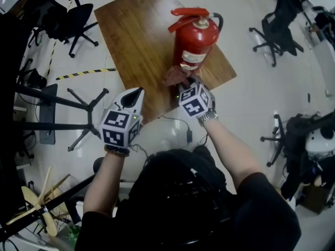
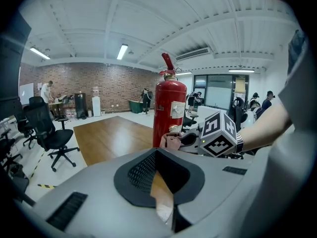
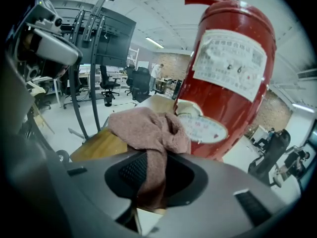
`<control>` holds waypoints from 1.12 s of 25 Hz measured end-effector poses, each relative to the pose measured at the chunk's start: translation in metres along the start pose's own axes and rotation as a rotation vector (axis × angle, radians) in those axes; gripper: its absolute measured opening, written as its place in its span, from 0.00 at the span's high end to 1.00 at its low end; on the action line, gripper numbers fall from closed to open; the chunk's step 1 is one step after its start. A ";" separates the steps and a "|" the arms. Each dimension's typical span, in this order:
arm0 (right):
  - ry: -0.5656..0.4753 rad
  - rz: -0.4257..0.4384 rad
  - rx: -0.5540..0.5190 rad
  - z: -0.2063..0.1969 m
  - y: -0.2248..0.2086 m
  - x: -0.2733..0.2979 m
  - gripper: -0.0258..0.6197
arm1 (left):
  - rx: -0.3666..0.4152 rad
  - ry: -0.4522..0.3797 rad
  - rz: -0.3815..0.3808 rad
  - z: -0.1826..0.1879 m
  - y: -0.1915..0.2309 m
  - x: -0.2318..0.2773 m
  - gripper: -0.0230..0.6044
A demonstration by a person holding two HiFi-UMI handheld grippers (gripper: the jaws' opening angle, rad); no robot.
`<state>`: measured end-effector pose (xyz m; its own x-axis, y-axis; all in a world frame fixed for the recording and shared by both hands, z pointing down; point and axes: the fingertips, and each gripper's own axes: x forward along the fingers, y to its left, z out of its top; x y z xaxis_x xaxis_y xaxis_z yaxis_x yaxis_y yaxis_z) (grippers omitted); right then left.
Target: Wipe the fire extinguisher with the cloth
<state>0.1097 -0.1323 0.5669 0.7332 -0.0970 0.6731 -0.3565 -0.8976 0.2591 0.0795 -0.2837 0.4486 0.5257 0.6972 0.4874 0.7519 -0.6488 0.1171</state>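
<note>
Cloth (image 3: pixel 148 128), pinkish-brown, is pinched between the fingers of the right gripper (image 3: pixel 151 176). One strand runs down between the two pads. The rest is bunched in a loose wad just ahead of the fingertips.

Fire extinguisher (image 3: pixel 229 83), red, stands upright on the wooden worktop (image 1: pixel 137 33), near the worktop edge closest to the person. It is directly ahead of the right fingers and slightly to their right. The bunched cloth lies against the lower part of the cylinder, beside the lower white label (image 3: pixel 203 128). A larger white label sits higher on the same face. The red lever and carrying handle are at the top of the cylinder.

The left gripper (image 1: pixel 136 94) has its fingers pressed together with nothing between them. It is held over the near edge of the worktop, beside the right gripper and apart from it. Bare worktop lies ahead of the left fingers. The fire extinguisher, the cloth and the right gripper are ahead and to the right of them, and the left fingers touch none of these.

A black office chair (image 1: pixel 78 17) stands on the floor beyond the far-left corner of the worktop.
</note>
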 end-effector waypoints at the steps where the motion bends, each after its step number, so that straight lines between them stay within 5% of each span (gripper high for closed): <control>1: 0.007 0.004 -0.004 -0.003 0.001 0.003 0.79 | 0.000 0.002 0.001 0.000 0.000 0.001 0.96; 28: 0.169 0.090 0.005 -0.066 0.026 0.064 0.79 | 0.018 0.067 0.004 -0.015 0.005 0.017 0.96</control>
<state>0.1093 -0.1331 0.6628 0.5910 -0.1037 0.7999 -0.4127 -0.8910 0.1894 0.0864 -0.2795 0.4701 0.5013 0.6723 0.5448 0.7572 -0.6455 0.0999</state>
